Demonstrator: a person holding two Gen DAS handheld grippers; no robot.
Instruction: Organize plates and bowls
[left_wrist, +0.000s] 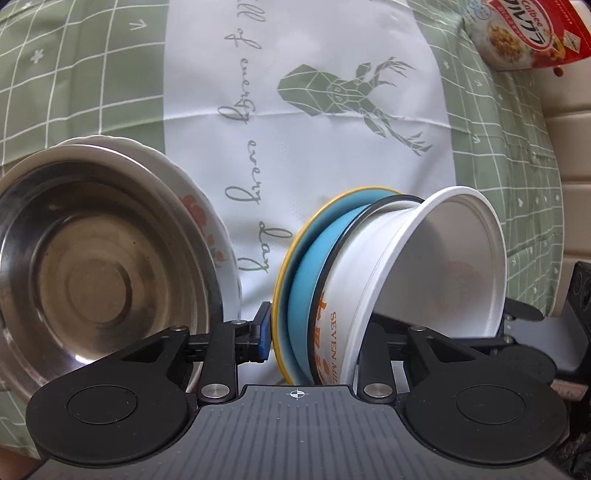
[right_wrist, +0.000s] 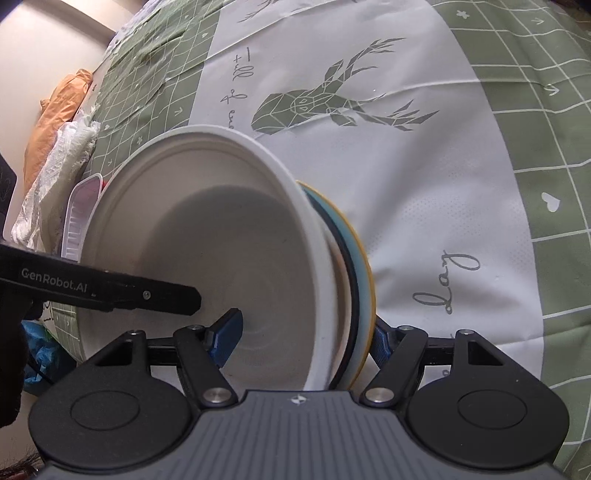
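A nested stack is held on edge between both grippers: a blue plate with a yellow rim (left_wrist: 301, 273), a black-rimmed bowl (left_wrist: 332, 266) and a white paper bowl with orange print (left_wrist: 436, 266). My left gripper (left_wrist: 314, 336) is shut on this stack, its blue left pad (left_wrist: 264, 332) against the plate's back. In the right wrist view my right gripper (right_wrist: 306, 336) is shut on the same stack, one pad (right_wrist: 227, 332) inside the white bowl (right_wrist: 207, 251), the other behind the blue plate (right_wrist: 364, 266). A steel bowl (left_wrist: 85, 284) sits in a floral white plate (left_wrist: 199, 214) at left.
A green checked tablecloth with a white deer panel (left_wrist: 332, 110) covers the table. A red cereal box (left_wrist: 524, 33) lies at the far right. In the right wrist view, cloths (right_wrist: 62, 155) and a plastic tray (right_wrist: 81, 218) lie at the left edge.
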